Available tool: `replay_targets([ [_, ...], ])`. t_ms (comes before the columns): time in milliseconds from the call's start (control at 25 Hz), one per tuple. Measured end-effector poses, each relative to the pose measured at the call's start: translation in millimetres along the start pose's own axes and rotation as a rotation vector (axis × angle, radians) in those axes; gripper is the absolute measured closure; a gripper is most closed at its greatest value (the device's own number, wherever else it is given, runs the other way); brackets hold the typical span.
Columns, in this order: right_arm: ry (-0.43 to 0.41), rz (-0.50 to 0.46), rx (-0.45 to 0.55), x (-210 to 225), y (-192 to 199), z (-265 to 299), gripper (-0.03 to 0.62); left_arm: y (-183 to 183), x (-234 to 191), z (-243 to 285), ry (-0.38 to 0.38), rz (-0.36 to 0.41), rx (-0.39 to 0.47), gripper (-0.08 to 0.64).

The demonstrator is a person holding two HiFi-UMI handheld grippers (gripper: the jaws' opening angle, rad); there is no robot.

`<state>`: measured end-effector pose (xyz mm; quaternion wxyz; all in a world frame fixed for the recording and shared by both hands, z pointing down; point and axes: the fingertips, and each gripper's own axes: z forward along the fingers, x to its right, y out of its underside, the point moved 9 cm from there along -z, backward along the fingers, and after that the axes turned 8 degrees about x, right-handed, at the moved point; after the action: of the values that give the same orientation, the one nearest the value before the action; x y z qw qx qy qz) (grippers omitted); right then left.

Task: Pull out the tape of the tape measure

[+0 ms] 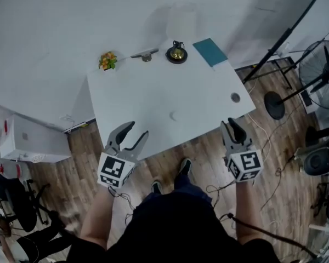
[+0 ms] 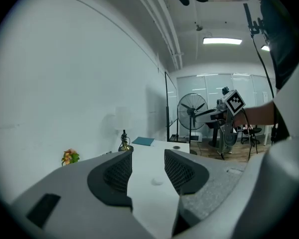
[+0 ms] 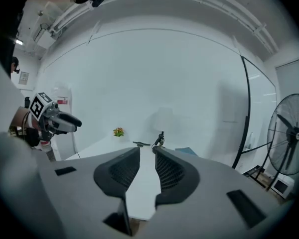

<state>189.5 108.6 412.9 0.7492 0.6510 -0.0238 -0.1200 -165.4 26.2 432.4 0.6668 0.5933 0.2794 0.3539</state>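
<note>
A small pale round thing [image 1: 174, 115], perhaps the tape measure, lies near the middle of the white table [image 1: 137, 97]; it also shows in the left gripper view [image 2: 157, 181] between and beyond the jaws. My left gripper [image 1: 138, 129] [image 2: 147, 156] hangs over the table's near left edge, open and empty. My right gripper [image 1: 231, 123] [image 3: 147, 153] is off the table's near right corner, its jaws a narrow gap apart with nothing between them. Both point toward the table, well short of the round thing.
Along the table's far edge stand a small flower [image 1: 107, 60], a grey clip-like piece [image 1: 146, 55], a dark round base with a gold top [image 1: 176, 52] and a teal book [image 1: 210, 51]. A cable hole [image 1: 235, 97] is near the right edge. A fan [image 1: 323, 64] and cables are right.
</note>
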Motion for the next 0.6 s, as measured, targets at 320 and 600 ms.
replay_targets([
  [320,-0.240,0.024,-0.140,39,63,81,0.488,41,10,94,0.009,-0.033,-0.193,0.359],
  [600,-0.395,0.001,-0.231,48,106,130,0.483,71,15,149,0.010,-0.049,-0.287,0.357],
])
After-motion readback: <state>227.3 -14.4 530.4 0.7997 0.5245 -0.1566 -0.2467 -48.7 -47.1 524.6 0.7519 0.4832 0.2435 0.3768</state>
